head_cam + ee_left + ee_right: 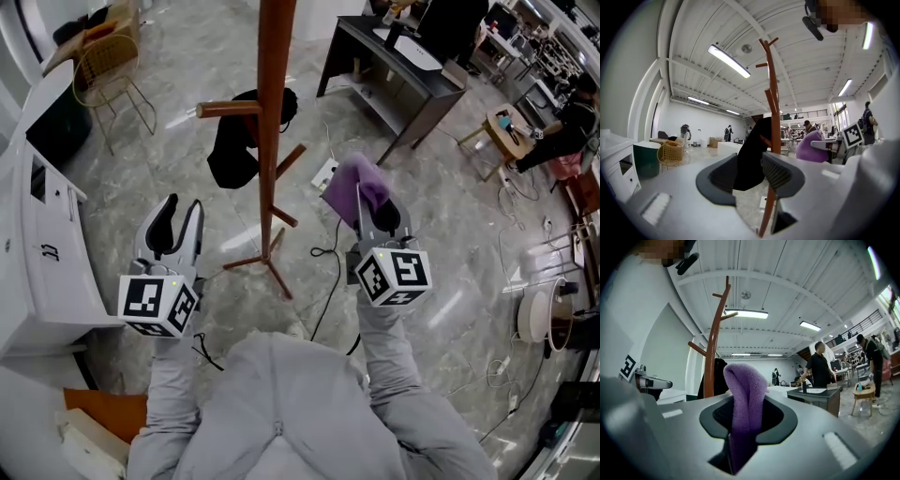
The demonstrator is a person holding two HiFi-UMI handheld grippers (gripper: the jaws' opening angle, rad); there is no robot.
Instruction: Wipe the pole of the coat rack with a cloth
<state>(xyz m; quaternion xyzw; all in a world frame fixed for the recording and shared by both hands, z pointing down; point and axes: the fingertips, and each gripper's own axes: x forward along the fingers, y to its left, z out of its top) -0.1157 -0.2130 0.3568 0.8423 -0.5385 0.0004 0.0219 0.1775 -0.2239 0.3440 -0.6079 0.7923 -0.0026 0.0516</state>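
The coat rack's pole [271, 112] is standing on the floor at 12 o'clock, between the two tools and touching neither. The right tool [376, 212], at the pole's 4 o'clock, is clamping shut on the purple cloth [353, 184], while the left tool [181, 212], at its 8 o'clock, is gaping wide, gripping nothing.

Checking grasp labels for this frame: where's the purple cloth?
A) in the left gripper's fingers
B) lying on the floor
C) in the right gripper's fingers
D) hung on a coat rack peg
C: the purple cloth is pinched between the fingers of the right gripper, while the left gripper is open and holds nothing.
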